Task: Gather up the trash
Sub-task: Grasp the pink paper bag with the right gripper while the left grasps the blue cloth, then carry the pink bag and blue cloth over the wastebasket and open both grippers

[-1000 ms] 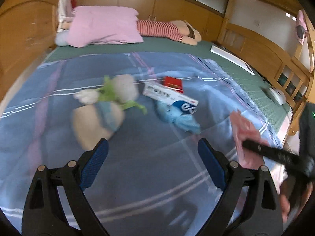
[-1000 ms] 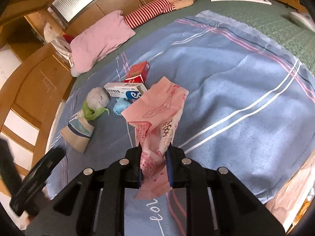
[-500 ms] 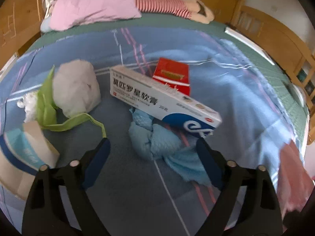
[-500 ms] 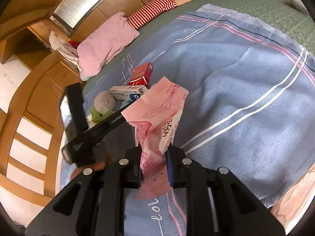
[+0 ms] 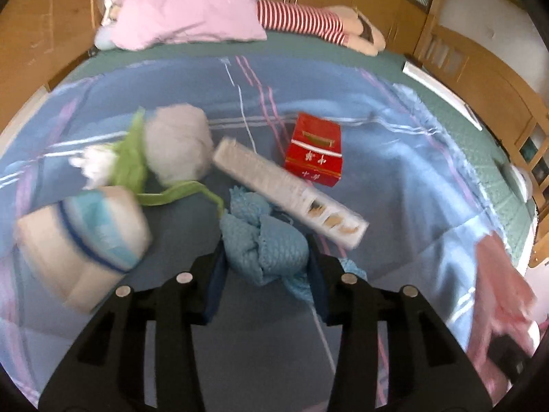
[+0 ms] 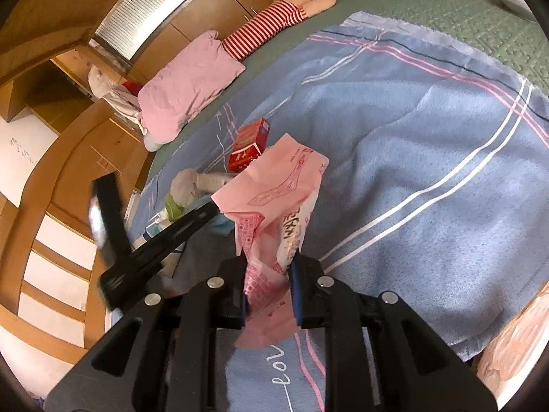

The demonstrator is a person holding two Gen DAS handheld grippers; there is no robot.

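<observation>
We seat the left gripper (image 5: 264,264), its jaws closed against the crumpled blue cloth (image 5: 264,243) on the blanket (image 5: 394,178), squarely before lifting. The right gripper (image 6: 268,286) clamps the pink wrapper (image 6: 274,206); we hold it clear.

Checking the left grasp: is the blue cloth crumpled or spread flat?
Crumpled. The blue cloth sits bunched in folds between the left gripper fingers, with only a small tail trailing toward the camera.
</observation>
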